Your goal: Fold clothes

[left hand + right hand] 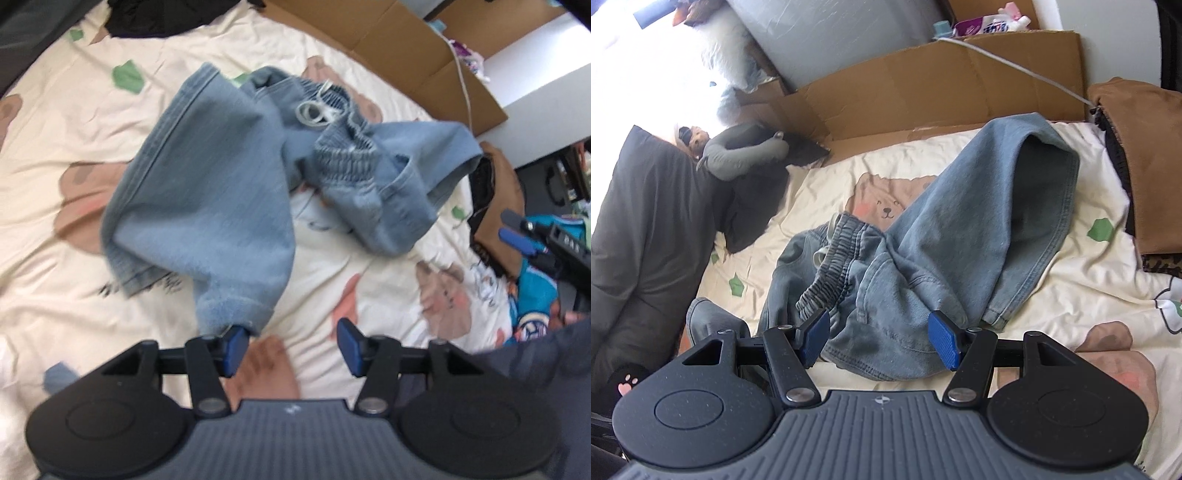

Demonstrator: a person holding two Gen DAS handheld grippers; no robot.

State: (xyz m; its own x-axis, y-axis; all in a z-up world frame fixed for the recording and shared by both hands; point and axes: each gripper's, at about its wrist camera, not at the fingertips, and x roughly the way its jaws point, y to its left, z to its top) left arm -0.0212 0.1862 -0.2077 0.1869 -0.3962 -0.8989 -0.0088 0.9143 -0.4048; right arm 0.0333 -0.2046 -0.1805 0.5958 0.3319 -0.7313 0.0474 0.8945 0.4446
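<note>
Left wrist view showed one pair of crumpled light-blue denim jeans (207,192) on the cream bear-print bedsheet (74,110), legs pointing toward six and three o'clock; left tongs (291,350) and right tongs (881,339) both stood apart, clamping nothing.

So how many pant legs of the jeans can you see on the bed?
2. One leg stretches toward the cardboard and brown garment; the other leg lies across the sheet, its hem by the left gripper.

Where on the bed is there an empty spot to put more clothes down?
Bare cream bear-print sheet lies left of the crumpled light-blue denim jeans in the left wrist view, up to the black garment. Another patch sits between the jeans and the brown folded garment in the right wrist view. The middle and the grey bedding side are crowded.
</note>
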